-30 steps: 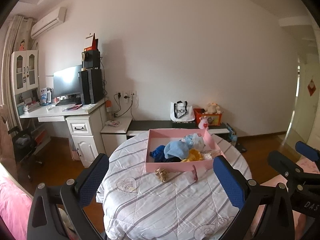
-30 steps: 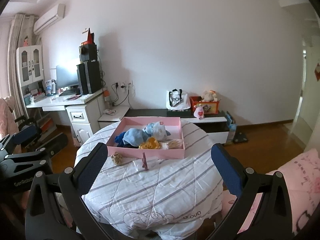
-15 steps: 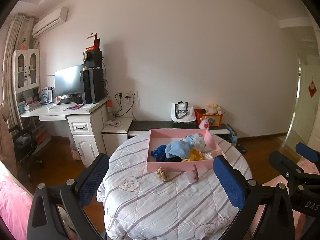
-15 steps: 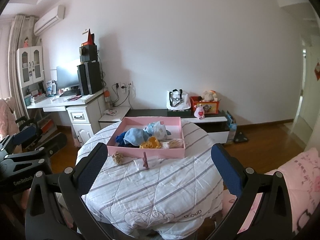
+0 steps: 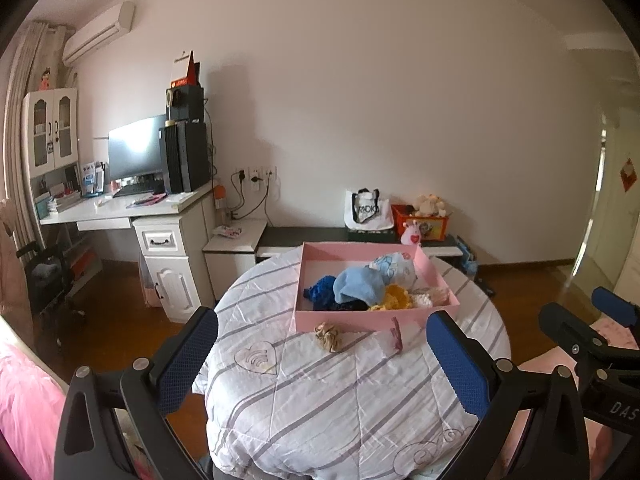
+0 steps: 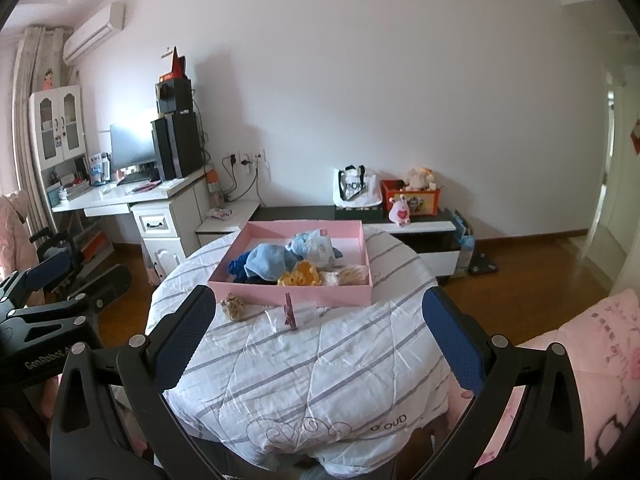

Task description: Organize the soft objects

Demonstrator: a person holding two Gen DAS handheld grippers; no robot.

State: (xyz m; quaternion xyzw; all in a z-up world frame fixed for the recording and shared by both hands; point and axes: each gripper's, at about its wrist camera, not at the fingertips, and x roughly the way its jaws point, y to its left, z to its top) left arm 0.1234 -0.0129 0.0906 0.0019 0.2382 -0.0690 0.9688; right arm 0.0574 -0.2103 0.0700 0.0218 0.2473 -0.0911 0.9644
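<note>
A pink tray (image 5: 360, 317) (image 6: 296, 294) sits on a round table under a striped quilt (image 5: 340, 392) (image 6: 320, 364). It holds several soft things: blue (image 5: 358, 284), dark blue (image 5: 322, 292), yellow (image 5: 396, 300), pale printed (image 6: 316, 246). A beige scrunchie (image 5: 328, 336) (image 6: 233, 306) and a pink clip (image 5: 396, 336) (image 6: 289, 314) lie on the quilt in front of the tray. My left gripper (image 5: 320, 364) is open and empty, short of the table. My right gripper (image 6: 318, 344) is open and empty too.
A white desk (image 5: 120, 212) with monitor and speakers stands at the left wall. A low bench (image 5: 352, 236) behind the table holds a tote bag, an orange box and plush toys. Pink bedding (image 6: 592, 360) lies at the right. Wood floor surrounds the table.
Both views have shifted only slightly; the table sits marginally farther and lower in frame. Both grippers stay open and empty. The objects have not moved.
</note>
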